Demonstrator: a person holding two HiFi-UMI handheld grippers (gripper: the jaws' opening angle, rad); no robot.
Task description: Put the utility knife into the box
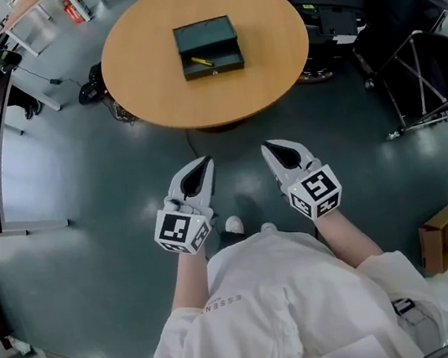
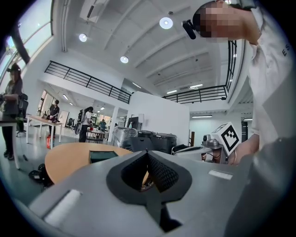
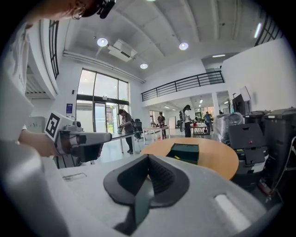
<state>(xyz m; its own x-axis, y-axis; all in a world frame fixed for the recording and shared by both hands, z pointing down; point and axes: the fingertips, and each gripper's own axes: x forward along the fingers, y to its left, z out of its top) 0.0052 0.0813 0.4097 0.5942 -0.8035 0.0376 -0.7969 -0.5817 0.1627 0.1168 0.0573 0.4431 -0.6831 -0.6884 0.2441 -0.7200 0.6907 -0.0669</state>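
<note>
Closest in, "ESSEN" can be read on the white shirt (image 1: 296, 306). The left gripper (image 1: 203, 163) and right gripper (image 1: 269, 148) are held low by the body, both pinched closed with nothing gripped. Further out on the round table (image 1: 149, 84), the yellow utility knife (image 1: 203, 61) is seen lying in the open green box (image 1: 206, 34). People (image 3: 187, 119) at far desks only get caught in the gripper views.

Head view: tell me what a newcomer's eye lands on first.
A round wooden table fills the upper middle, with an open dark green box on it and a small yellow knife lying inside. Lower down, the left gripper and right gripper hang side by side over the grey floor, short of the table, both shut and empty.
</note>
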